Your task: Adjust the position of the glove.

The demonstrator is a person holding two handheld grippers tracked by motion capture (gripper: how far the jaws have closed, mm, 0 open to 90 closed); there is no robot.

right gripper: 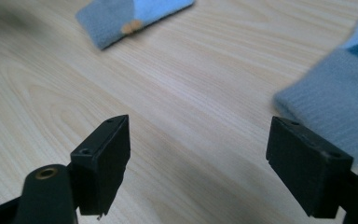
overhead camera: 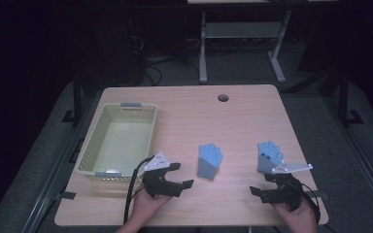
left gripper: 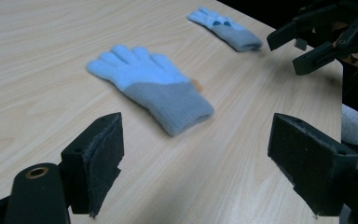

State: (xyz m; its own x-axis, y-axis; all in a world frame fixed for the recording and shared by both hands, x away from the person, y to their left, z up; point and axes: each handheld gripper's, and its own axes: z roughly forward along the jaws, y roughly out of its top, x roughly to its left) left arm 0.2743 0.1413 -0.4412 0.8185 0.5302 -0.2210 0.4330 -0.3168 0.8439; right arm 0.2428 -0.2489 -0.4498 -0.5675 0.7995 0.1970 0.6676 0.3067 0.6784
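Both forearms come in from the near edge, each hand wrapped around the back of its tool. The left gripper (overhead camera: 182, 175) sits low, pointing right toward the other hand, its fingers (left gripper: 95, 161) spread wide with nothing between them. The right gripper (overhead camera: 262, 190) points left, spread just as wide and empty.

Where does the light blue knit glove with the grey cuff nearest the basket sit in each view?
High view: the light blue and grey knit glove lies mid-table, between the two grippers.
Left gripper view: centre, fingers pointing up-left, cuff towards the camera.
Right gripper view: top edge, cuff end with orange tag.
Shared landmark: the second matching glove.
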